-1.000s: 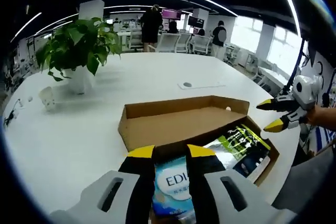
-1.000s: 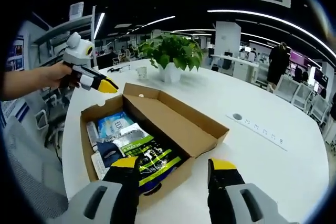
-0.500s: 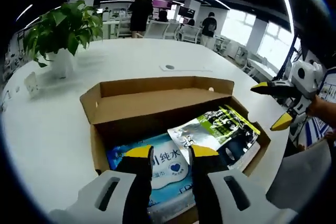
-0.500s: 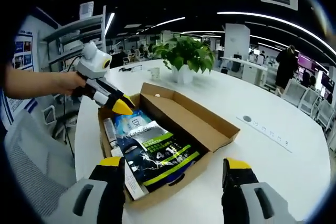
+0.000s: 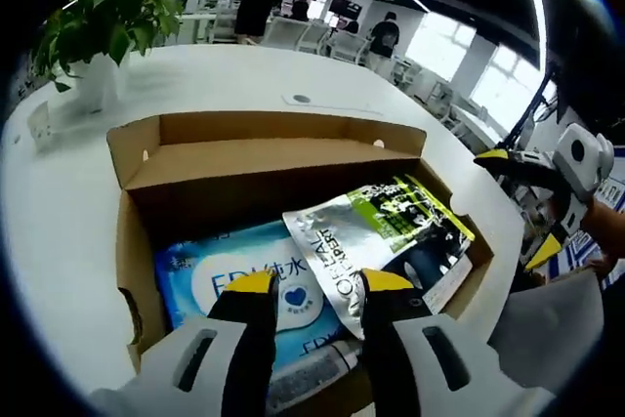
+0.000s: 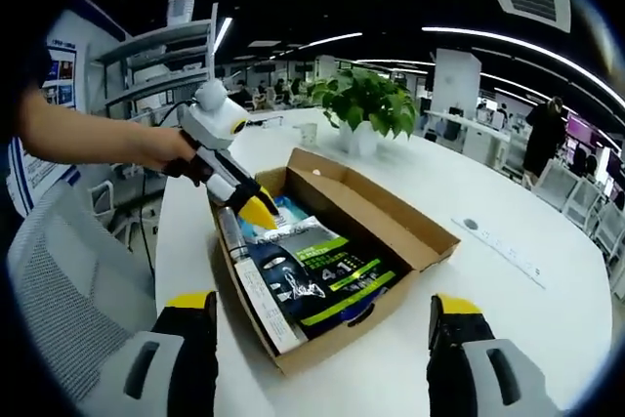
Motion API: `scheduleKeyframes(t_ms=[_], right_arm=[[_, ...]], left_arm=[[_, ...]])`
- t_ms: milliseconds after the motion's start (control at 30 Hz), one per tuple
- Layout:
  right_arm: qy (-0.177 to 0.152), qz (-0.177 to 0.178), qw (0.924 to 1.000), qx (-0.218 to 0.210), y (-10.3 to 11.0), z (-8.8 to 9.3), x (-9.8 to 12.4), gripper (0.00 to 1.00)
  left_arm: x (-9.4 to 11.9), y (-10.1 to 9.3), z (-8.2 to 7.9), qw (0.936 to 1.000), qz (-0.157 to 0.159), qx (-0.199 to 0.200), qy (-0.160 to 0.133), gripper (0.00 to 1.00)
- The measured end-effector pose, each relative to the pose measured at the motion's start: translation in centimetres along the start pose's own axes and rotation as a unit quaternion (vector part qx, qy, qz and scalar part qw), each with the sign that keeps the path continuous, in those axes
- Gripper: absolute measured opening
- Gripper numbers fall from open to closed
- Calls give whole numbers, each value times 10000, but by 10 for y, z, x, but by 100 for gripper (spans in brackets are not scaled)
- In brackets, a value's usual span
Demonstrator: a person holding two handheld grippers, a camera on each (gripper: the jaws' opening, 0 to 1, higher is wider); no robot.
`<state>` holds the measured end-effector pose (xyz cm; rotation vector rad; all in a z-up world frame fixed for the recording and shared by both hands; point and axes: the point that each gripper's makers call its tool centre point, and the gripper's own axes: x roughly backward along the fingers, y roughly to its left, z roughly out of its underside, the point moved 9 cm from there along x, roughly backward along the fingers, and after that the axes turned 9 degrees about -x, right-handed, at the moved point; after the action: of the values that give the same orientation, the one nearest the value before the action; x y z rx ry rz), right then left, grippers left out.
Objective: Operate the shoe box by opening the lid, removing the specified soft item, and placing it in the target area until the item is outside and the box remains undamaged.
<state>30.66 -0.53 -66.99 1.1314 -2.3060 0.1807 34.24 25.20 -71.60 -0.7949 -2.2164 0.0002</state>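
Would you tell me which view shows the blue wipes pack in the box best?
The left gripper view: the blue wipes pack lies close, label readable, beside the silver-green pouch. In the right gripper view, only a sliver shows behind the left gripper.

Your right gripper (image 6: 317, 314) has its jaws spread wide, hanging just in front of the shoe box (image 6: 415, 241) without touching it. Lid's flipped back toward the potted plant (image 6: 369, 109). Your left gripper (image 6: 256, 208) is dipped inside, yellow tips at the blue wipes pack (image 6: 276, 225), beside the dark green-striped pouch (image 6: 317, 275). It all sits on the white table (image 6: 508, 285).
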Motion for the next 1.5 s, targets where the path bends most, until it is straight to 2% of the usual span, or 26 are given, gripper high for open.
scheduleKeyframes(t_ms=[300, 533, 700, 767, 867, 933, 1200, 1500], right_arm=[[-53, 41, 9999, -140, 1, 6, 4, 90], [-57, -15, 9996, -281, 3, 11, 4, 88], [-57, -40, 9994, -336, 5, 15, 3, 87], [-58, -48, 9994, -351, 5, 15, 3, 86], [-65, -56, 9994, -348, 6, 15, 2, 85], [-68, -49, 9994, -339, 6, 15, 2, 85], [-89, -47, 9994, -329, 6, 14, 1, 82], [-185, -121, 9998, 11, 9, 10, -5, 70]], left_arm=[[-10, -5, 3, 9996, 183, 51, 230, 30], [-13, -3, 4, 9983, 428, 350, 155, 26], [-15, -4, 5, 9972, 599, 443, 87, 20], [-16, -3, 5, 9972, 562, 486, 72, 17], [-16, 2, 3, 9986, 331, 423, 26, 4], [-16, 1, 2, 9982, 336, 490, 16, 3], [-15, -1, 2, 9992, 272, 302, -24, 0], [-10, 1, -1, 9996, 185, 216, -65, 0]])
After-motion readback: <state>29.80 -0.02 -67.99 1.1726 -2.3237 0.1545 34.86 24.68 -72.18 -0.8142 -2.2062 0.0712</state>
